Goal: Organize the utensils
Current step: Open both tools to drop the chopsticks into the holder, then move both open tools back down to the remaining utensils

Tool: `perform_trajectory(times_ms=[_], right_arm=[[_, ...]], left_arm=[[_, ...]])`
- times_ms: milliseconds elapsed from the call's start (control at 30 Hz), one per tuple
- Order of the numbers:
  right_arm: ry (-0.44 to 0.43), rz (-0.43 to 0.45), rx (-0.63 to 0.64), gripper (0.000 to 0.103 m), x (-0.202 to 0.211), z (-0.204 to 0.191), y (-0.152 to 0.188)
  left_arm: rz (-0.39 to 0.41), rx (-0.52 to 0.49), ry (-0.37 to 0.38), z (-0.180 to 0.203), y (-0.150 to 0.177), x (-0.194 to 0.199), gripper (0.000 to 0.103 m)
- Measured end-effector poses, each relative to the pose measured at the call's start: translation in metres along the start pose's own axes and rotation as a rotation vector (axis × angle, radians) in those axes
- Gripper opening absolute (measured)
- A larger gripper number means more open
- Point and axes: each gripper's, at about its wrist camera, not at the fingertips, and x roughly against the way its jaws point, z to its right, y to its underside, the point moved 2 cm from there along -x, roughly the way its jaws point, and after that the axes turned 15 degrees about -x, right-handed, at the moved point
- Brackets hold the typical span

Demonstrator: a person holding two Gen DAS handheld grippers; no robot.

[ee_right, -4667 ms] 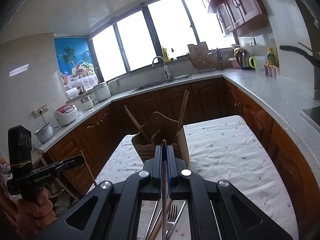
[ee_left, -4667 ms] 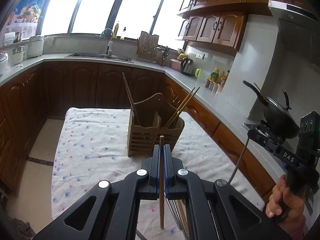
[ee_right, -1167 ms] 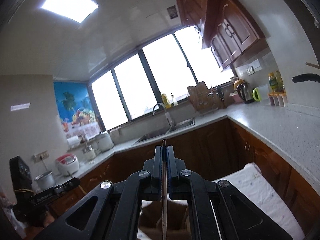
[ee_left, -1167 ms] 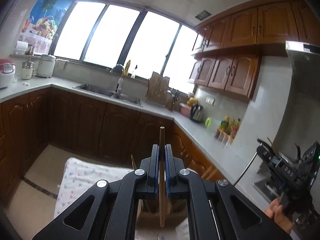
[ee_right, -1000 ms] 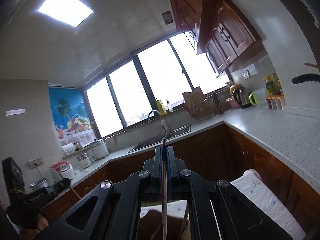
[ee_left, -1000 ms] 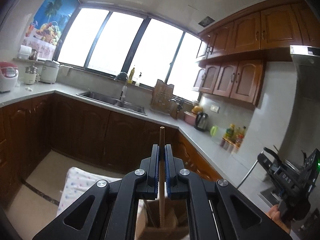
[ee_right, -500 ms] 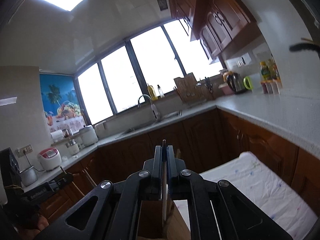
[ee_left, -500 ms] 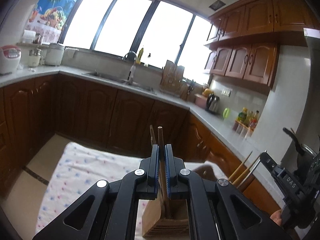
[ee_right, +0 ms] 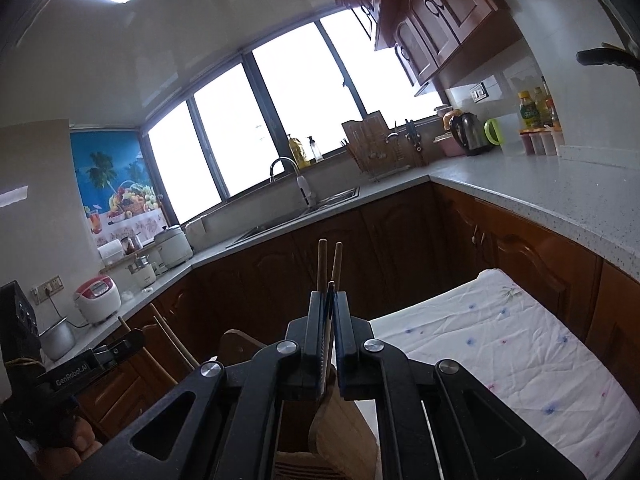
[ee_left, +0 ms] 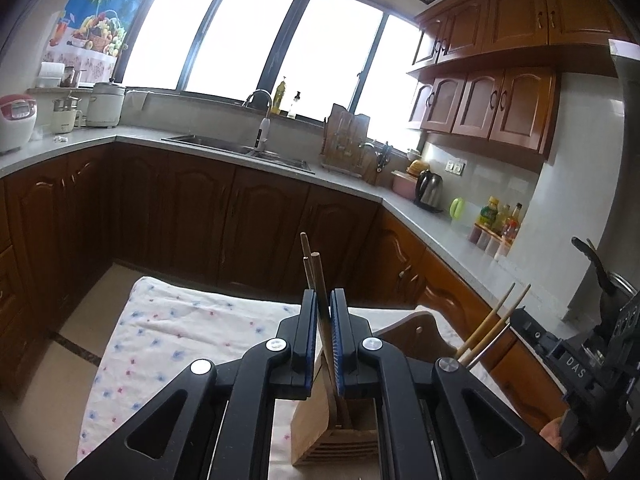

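A wooden utensil holder (ee_left: 320, 428) stands on the flowered tablecloth (ee_left: 180, 328), right under both grippers. My left gripper (ee_left: 322, 312) has opened slightly; a wooden chopstick (ee_left: 320, 280) leans loose between its jaws, its lower end in the holder beside another chopstick (ee_left: 306, 256). Two more chopsticks (ee_left: 496, 324) stand in the holder's right side. My right gripper (ee_right: 328, 312) is shut on a thin metal utensil (ee_right: 329, 320), held upright over the holder (ee_right: 340, 432). Two chopsticks (ee_right: 328, 264) rise behind it. The left gripper also shows in the right wrist view (ee_right: 124, 344).
Dark wooden cabinets (ee_left: 200, 216) and a grey counter (ee_left: 420, 212) with a sink (ee_left: 240, 146) ring the table. A kettle (ee_left: 428, 190), bottles (ee_left: 500, 216) and a wok (ee_left: 600, 268) stand at the right. The other hand-held gripper (ee_left: 560, 352) is at the right edge.
Both grippers came down over the holder. The left jaws opened a little and the chopstick now leans free in the holder. The right gripper still holds its metal utensil.
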Motion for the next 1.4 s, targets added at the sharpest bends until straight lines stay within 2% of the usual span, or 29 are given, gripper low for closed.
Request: perform_trajectory(times_ms=[33,67,100,133,167,200,233,267,333,400,467,633,1067,1400], right_arm=[[0.0,-0.004,-0.005,0.01,-0.001,0.0,0.0],[-0.001,-0.006,-0.009,0.01,-0.001,0.001,0.0],[-0.003,-0.009,-0.014,0.012,-0.001,0.001,-0.001],[-0.006,-0.013,-0.02,0.015,0.001,0.002,-0.003],[-0.014,-0.017,-0.029,0.026,0.002,0.002,-0.004],[-0.033,-0.017,-0.046,0.046,0.007,0.003,-0.006],[-0.046,-0.012,-0.056,0.058,0.01,0.003,-0.006],[-0.053,-0.004,-0.062,0.07,0.015,0.003,-0.007],[-0.067,0.005,-0.061,0.072,0.026,0.002,-0.007],[-0.076,0.001,-0.063,0.082,0.037,0.002,-0.007],[-0.082,-0.003,-0.063,0.085,0.046,0.002,-0.006],[-0.068,-0.043,-0.053,0.089,0.07,0.004,0.007],[-0.002,-0.166,-0.02,0.089,0.124,0.018,0.05],[0.036,-0.217,-0.021,0.089,0.145,0.03,0.074]], left_arm=[[-0.011,0.002,-0.002,0.0,-0.001,-0.001,0.008],[-0.019,0.007,-0.002,-0.001,-0.001,-0.001,0.016],[-0.021,0.012,-0.005,-0.001,-0.002,0.0,0.031],[-0.018,0.02,-0.01,-0.003,-0.003,0.003,0.04],[-0.017,0.026,-0.018,-0.004,-0.004,0.007,0.061],[-0.014,0.034,-0.026,-0.005,-0.004,0.01,0.076],[-0.005,0.044,-0.032,-0.007,-0.005,0.016,0.078],[0.0,0.048,-0.025,-0.008,-0.005,0.021,0.078],[-0.012,0.047,-0.022,-0.009,-0.003,0.03,0.079],[-0.027,0.043,-0.024,-0.008,0.001,0.038,0.08],[-0.039,0.041,-0.028,-0.008,0.005,0.049,0.082],[-0.086,0.042,-0.059,-0.007,0.022,0.081,0.083],[-0.218,-0.009,-0.077,0.004,0.043,0.151,0.084],[-0.307,-0.015,-0.089,0.0,0.06,0.189,0.086]])
